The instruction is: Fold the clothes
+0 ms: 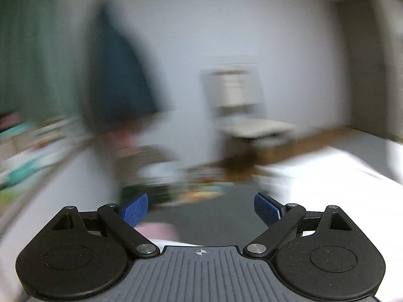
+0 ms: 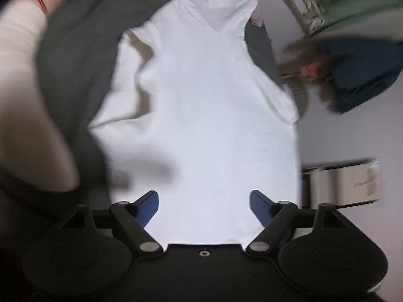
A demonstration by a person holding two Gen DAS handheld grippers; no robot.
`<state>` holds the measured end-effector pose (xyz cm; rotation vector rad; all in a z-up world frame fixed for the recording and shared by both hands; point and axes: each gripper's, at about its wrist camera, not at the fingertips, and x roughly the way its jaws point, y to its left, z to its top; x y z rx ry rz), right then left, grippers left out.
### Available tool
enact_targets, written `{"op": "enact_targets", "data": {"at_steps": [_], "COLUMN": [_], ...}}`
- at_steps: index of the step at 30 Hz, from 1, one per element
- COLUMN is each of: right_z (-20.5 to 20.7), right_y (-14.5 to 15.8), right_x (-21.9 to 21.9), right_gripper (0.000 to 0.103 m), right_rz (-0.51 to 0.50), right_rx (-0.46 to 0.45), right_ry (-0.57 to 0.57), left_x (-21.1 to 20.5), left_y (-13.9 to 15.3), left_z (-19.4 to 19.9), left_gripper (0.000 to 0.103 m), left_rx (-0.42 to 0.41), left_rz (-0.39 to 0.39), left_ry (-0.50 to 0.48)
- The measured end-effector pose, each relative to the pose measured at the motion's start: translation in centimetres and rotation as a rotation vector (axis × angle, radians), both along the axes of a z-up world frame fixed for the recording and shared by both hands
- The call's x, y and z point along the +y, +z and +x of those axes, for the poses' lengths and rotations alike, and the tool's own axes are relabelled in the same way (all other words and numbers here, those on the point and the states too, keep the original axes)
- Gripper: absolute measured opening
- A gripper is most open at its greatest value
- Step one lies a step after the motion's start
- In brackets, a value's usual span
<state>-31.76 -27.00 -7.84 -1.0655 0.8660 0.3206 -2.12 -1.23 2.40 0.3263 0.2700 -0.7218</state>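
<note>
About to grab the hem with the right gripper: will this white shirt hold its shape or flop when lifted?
The white shirt will probably flop: it lies creased, with a folded sleeve, on the grey surface. It looks thin, so likely light. The right gripper is open over its near edge; pinching one point would likely bunch it.

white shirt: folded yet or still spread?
Mostly spread: the white shirt lies open on the dark surface, one side edge turned over. No full fold visible.

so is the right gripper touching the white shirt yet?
Cannot tell. In the right wrist view the right gripper is open, both blue pads framing the white shirt on the grey surface, but blur and the head-on angle hide any gap.
</note>
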Motion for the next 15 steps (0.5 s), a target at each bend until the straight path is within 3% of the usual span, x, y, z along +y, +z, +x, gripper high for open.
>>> {"op": "enact_targets", "data": {"at_steps": [2, 3, 5, 7, 11, 14, 15], "right_z": [-0.4, -0.5, -1.1, -1.7, -2.4, -2.8, -2.9], "right_y": [-0.4, -0.9, -1.8, -2.9, -4.5, -4.4, -4.4], "right_x": [0.5, 0.8, 1.5, 1.5, 0.9, 0.4, 0.4], "right_gripper": [0.067, 0.058, 0.050, 0.047, 0.039, 0.036, 0.036], "right_rz": [0.076, 0.090, 0.076, 0.037, -0.023, -0.011, -0.009], "right_rx": [0.027, 0.048, 0.083, 0.107, 0.168, 0.191, 0.192], "right_ry": [-0.001, 0.004, 0.029, 0.072, 0.158, 0.214, 0.229], "left_x": [-2.5, -3.7, -6.2, -8.0, -10.3, -11.5, -11.8], "left_y": [-1.7, -2.6, -4.8, -6.8, -10.0, -10.7, -10.8], "left_z": [-4.5, -6.4, -10.2, -13.2, -17.3, -18.1, -18.0], "left_gripper": [0.092, 0.092, 0.092, 0.092, 0.091, 0.091, 0.084], "left_rx": [0.044, 0.069, 0.089, 0.042, -0.106, -0.087, -0.070], "left_rz": [0.057, 0.106, 0.257, 0.416, 0.714, 0.776, 0.789], "left_ry": [-0.280, -0.399, -0.584, -0.722, -0.914, -0.996, -1.008]}}
